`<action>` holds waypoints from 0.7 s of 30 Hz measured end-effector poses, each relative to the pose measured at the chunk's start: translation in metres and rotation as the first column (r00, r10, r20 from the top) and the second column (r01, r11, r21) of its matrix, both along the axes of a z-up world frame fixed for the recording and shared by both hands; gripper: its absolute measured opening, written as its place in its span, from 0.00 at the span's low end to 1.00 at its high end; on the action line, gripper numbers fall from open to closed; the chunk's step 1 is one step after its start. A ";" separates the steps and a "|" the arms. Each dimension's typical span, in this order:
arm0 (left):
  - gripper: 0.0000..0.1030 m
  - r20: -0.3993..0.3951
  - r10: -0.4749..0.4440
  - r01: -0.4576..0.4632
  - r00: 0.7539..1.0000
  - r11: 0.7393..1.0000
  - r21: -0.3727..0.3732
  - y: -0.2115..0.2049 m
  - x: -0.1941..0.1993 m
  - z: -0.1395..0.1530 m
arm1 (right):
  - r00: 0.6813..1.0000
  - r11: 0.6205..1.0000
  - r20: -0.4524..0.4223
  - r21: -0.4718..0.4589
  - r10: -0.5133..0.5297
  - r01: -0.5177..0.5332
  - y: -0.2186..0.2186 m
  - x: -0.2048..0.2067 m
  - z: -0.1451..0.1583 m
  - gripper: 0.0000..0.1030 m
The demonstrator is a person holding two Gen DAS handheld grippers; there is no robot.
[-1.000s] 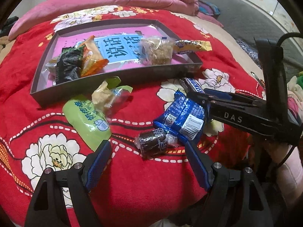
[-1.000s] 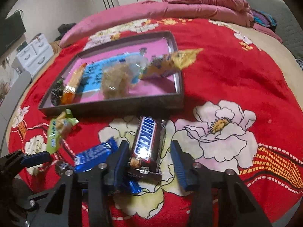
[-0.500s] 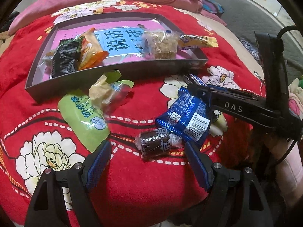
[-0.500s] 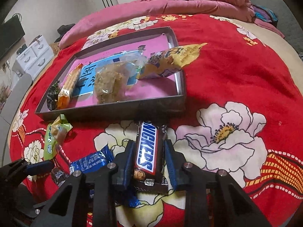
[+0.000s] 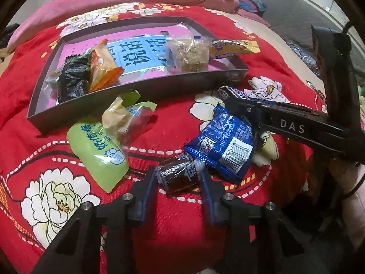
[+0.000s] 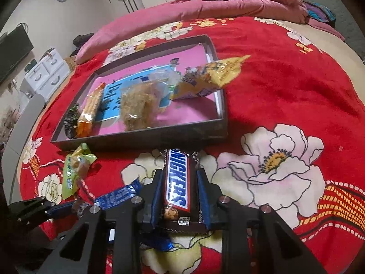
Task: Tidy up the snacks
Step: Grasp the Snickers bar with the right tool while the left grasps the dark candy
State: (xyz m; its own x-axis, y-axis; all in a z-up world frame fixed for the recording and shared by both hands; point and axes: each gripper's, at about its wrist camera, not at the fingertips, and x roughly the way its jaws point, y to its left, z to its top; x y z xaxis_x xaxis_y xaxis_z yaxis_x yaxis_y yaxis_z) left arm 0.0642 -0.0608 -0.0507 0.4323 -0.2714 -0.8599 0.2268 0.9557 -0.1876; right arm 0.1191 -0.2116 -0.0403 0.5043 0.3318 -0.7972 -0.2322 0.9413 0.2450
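On the red flowered bedspread, my left gripper (image 5: pixel 178 171) has a small dark brown wrapped candy (image 5: pixel 175 179) between its blue pads. Its jaws are closing and the pads touch both ends of the candy. My right gripper (image 6: pixel 179 173) is closing too, pads pressed on the sides of a Snickers bar (image 6: pixel 178 182) that lies just in front of the grey tray (image 6: pixel 141 138). The tray (image 5: pixel 136 89) holds a dark packet (image 5: pixel 70 80), an orange packet (image 5: pixel 102 66), a clear bag of brown crisp (image 5: pixel 189 54) and a yellow packet (image 5: pixel 232 46).
Loose on the bedspread lie a green packet (image 5: pixel 98 150), a pale candy in clear wrap (image 5: pixel 121 118) and a blue packet (image 5: pixel 225 141) beside the right gripper's arm (image 5: pixel 292 123). A pink quilt (image 6: pixel 205 6) lies behind the tray. White drawers (image 6: pixel 45 73) stand left of the bed.
The left jaws went from wide open to closed around the dark candy. The right jaws narrowed from loosely astride the Snickers bar to pressing on it.
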 end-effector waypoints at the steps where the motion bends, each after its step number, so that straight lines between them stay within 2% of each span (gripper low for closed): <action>1: 0.36 0.005 0.003 -0.003 1.000 1.000 -0.009 0.002 -0.001 0.002 | 1.000 1.000 0.004 0.006 0.000 0.000 0.000 -0.002 0.002 0.28; 7: 0.36 0.031 0.018 -0.017 0.999 0.999 -0.051 0.012 -0.005 0.011 | 0.999 0.998 0.043 0.062 0.010 -0.013 -0.002 -0.011 0.015 0.28; 18: 0.36 0.100 0.060 -0.051 0.993 0.995 -0.089 0.022 -0.008 0.028 | 0.985 0.991 0.149 0.079 0.091 -0.104 0.015 -0.023 0.037 0.28; 21: 0.36 0.098 0.068 -0.058 0.993 0.993 -0.100 0.025 -0.006 0.028 | 0.980 0.991 0.174 0.074 0.099 -0.113 0.019 -0.024 0.041 0.28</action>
